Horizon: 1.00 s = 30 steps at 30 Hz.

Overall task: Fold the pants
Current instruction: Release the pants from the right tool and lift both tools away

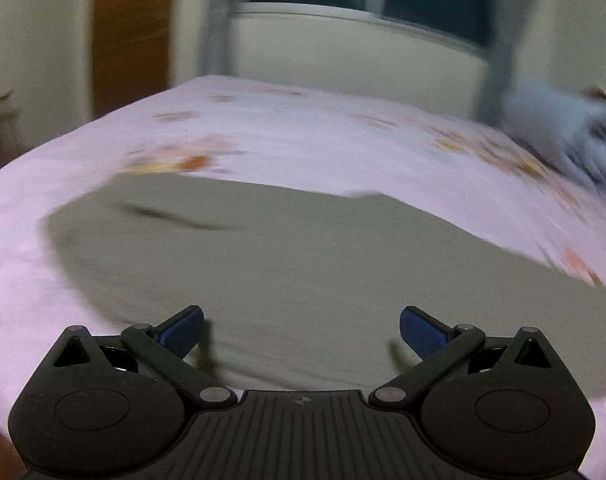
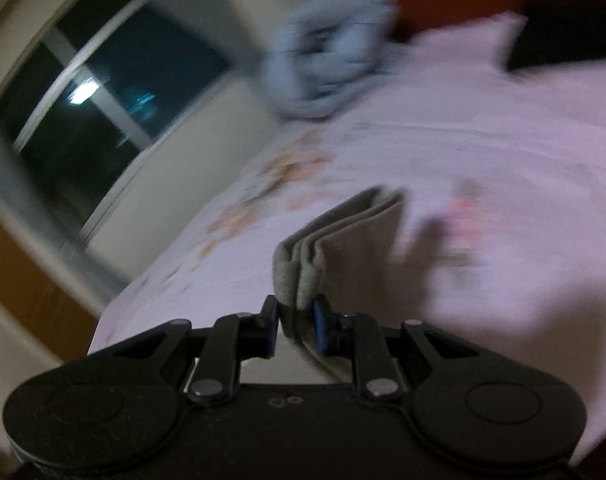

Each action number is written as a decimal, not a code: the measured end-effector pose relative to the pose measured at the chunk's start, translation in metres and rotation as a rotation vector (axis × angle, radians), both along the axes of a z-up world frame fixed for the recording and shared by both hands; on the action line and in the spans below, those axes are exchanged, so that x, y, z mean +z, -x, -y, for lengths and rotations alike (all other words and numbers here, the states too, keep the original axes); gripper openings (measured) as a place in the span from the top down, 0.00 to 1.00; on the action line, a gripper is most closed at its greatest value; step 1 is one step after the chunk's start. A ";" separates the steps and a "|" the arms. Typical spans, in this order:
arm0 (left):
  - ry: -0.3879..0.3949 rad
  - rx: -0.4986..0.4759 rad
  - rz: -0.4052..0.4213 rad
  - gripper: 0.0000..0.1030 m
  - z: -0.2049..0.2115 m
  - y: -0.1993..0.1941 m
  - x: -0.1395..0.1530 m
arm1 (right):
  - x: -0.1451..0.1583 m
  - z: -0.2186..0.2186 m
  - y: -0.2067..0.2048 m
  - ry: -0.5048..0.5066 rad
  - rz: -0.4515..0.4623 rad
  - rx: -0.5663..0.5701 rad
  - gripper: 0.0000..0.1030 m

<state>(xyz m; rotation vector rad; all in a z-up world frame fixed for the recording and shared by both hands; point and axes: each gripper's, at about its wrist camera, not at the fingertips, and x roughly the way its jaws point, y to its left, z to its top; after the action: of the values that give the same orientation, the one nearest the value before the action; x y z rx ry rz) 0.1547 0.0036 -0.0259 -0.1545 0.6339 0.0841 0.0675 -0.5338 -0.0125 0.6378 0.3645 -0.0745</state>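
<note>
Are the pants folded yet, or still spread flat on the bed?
Partly folded. The right tool is shut on stacked layers of the pants; the left view shows the pants lying wide on the bedsheet.

pants (image 1: 287, 264) | khaki-grey, plain | spread mostly flat on pink floral bed, a dark crease near far-left edge | rt view: one end bunched in stacked folds (image 2: 303, 264), lifted off bed, pinched btwn jaws | both views blurry
</note>
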 end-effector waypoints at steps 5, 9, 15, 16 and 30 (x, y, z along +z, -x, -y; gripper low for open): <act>0.163 0.098 -0.024 0.00 -0.086 0.005 -0.010 | 0.004 -0.143 -0.047 0.117 0.021 0.230 0.91; 0.204 0.123 -0.014 0.00 -0.117 0.021 -0.023 | -0.044 -0.265 -0.077 0.247 -0.080 0.473 0.88; 0.273 0.142 -0.023 0.00 -0.138 0.024 -0.039 | -0.089 -0.318 -0.067 0.324 -0.185 0.555 0.75; 0.281 0.139 -0.027 0.00 -0.138 0.023 -0.041 | -0.087 -0.314 -0.068 0.317 -0.189 0.565 0.78; 0.319 -0.087 0.002 0.00 -0.064 0.012 -0.020 | -0.038 -0.231 -0.046 0.174 -0.086 0.414 0.76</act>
<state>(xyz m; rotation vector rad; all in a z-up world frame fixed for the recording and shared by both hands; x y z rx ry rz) 0.1430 0.0680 -0.0455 -0.4345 0.6483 -0.1019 0.1134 -0.3024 -0.0502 0.3785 0.5604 0.2602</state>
